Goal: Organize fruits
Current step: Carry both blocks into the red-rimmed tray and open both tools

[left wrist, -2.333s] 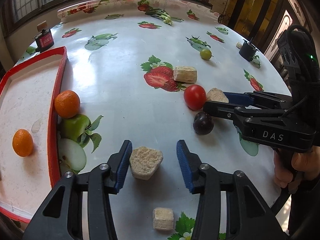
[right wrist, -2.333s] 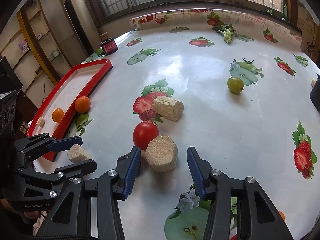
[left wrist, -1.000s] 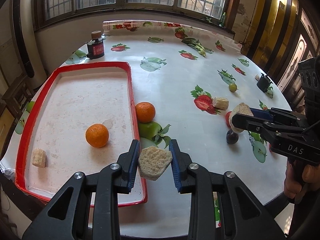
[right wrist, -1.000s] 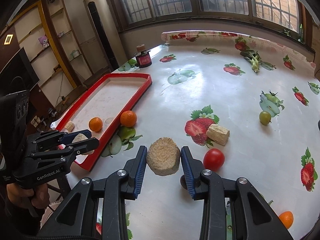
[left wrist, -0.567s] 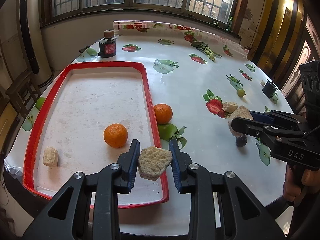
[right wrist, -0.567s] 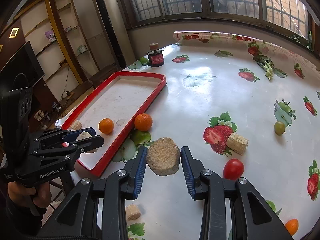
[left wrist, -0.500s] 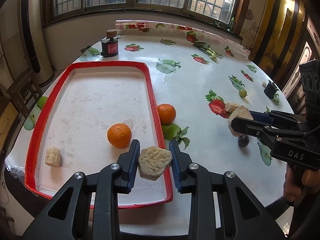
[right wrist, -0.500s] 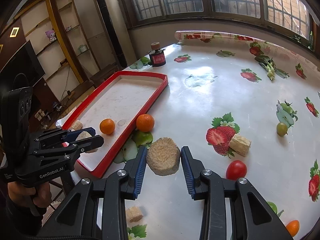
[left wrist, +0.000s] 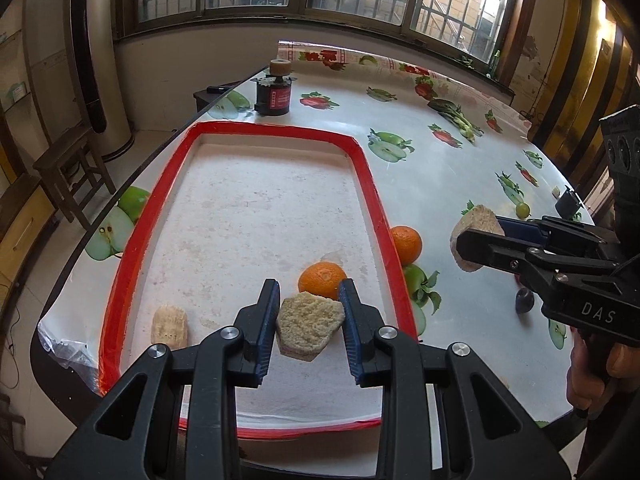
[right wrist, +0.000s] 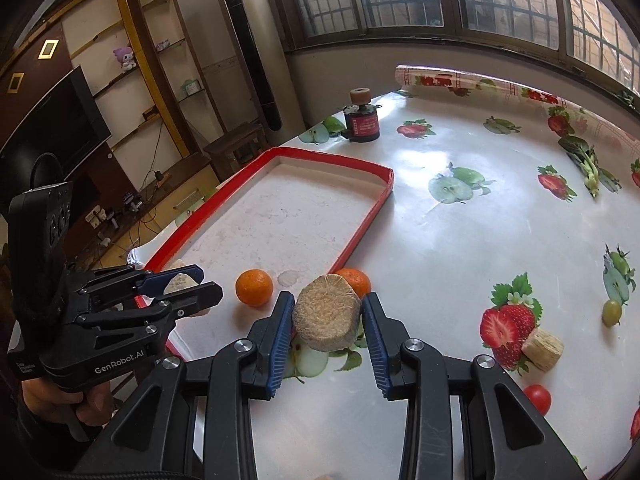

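Fingers of the left gripper (left wrist: 308, 320) are clamped on a pale crumbly chunk (left wrist: 309, 325), which hangs above the near end of the red-rimmed tray (left wrist: 372, 196), so the drop spot seems to lie straight beneath them rather than off to a side. Just behind the chunk sits an orange (left wrist: 322, 279) on the tray floor, and a small ridged block (left wrist: 169, 326) lies near the tray's left corner. The right gripper (right wrist: 326, 326) has its blue pads pressed on a round fibrous puck (right wrist: 327, 313), held flat face up over the tablecloth, with the tray's long rim up and to its left; I judge it has farther to go, the left hand being the nearer to the tray. A second orange (right wrist: 354, 280) rests on the cloth just outside the rim. Farther right lie a cut block (right wrist: 543, 349) beside a printed strawberry, a tomato (right wrist: 538, 399) and a green grape (right wrist: 611, 312). Readable writing: "GenRobot.AI" on the left gripper's body in the right wrist view, "DAS" on the right gripper's in the left. The dark jar (right wrist: 362, 122) has a red label too small to read.
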